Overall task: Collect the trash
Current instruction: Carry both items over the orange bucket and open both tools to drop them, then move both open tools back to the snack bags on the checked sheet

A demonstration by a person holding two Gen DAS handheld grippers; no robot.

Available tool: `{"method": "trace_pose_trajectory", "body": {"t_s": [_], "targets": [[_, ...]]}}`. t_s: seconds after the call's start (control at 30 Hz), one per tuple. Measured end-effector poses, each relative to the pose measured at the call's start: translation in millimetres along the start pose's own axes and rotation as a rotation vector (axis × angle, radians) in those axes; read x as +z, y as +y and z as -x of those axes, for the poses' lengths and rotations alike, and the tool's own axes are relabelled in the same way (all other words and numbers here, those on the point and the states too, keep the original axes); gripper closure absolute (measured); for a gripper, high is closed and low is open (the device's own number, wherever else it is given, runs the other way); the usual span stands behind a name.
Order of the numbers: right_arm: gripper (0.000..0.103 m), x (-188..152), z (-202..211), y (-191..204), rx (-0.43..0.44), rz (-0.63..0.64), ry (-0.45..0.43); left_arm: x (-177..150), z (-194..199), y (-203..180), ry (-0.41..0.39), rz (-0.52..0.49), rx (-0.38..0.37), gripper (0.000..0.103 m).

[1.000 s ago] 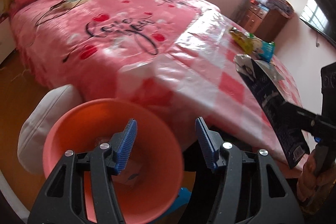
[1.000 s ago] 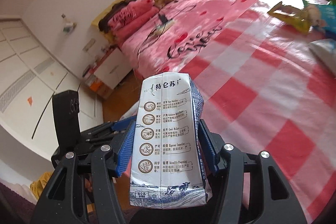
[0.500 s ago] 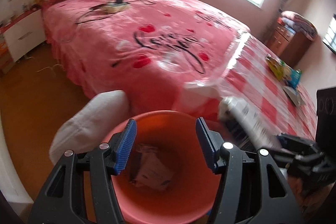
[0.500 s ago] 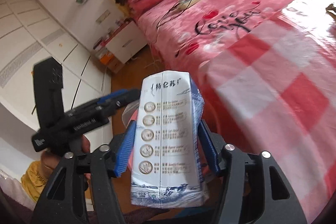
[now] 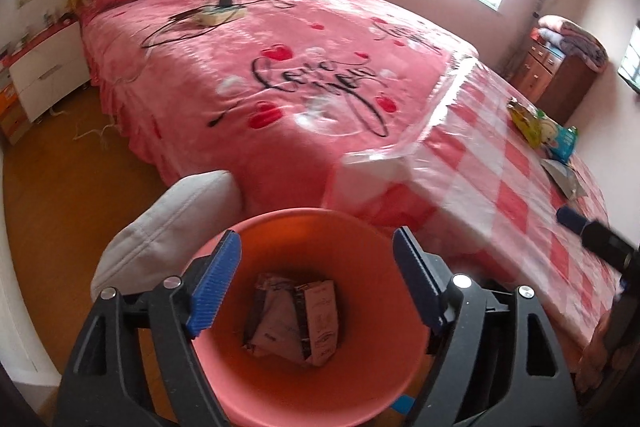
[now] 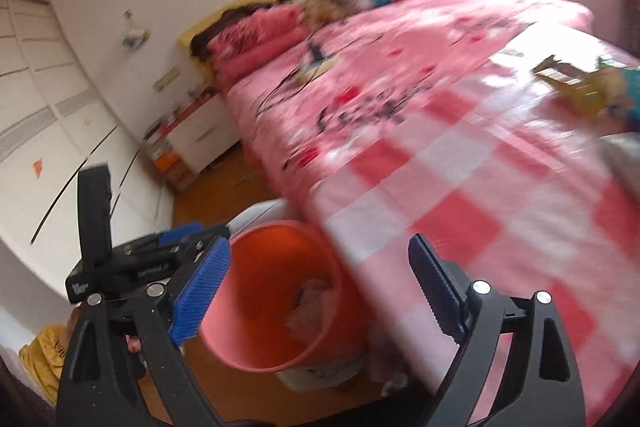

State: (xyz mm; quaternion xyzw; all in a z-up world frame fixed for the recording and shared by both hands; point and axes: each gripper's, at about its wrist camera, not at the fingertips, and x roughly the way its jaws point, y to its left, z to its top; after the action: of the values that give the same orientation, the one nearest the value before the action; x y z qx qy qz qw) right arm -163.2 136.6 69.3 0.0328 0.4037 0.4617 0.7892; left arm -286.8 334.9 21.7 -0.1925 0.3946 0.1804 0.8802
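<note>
A salmon-orange plastic bin point(image 5: 320, 383) stands upright on the floor, near the checkered corner of the bed. Inside, at the bottom, lie crumpled cartons and wrappers point(image 5: 294, 319), brownish and flattened, leaning on each other. Far to the right on the bed's checkered cover rest a yellow-and-blue snack bag point(image 5: 544, 127) and, just nearer, a flat silvery wrapper point(image 5: 566, 179).
</note>
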Motion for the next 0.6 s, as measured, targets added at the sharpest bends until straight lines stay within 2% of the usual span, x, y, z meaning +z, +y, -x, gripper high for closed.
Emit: {"method": "trace_pose_trajectory", "body": {"t_s": [0.23,0.6], "targets": [[0.008,1,46,-42,-0.132,-0.034,-0.110,5,1,-43,-0.014,-0.079,-0.076,0.017],[0.007,-10,95,-121,-0.160,-0.182,-0.214,8,0,-101,-0.008,-0.194,-0.106,0.015]]}}
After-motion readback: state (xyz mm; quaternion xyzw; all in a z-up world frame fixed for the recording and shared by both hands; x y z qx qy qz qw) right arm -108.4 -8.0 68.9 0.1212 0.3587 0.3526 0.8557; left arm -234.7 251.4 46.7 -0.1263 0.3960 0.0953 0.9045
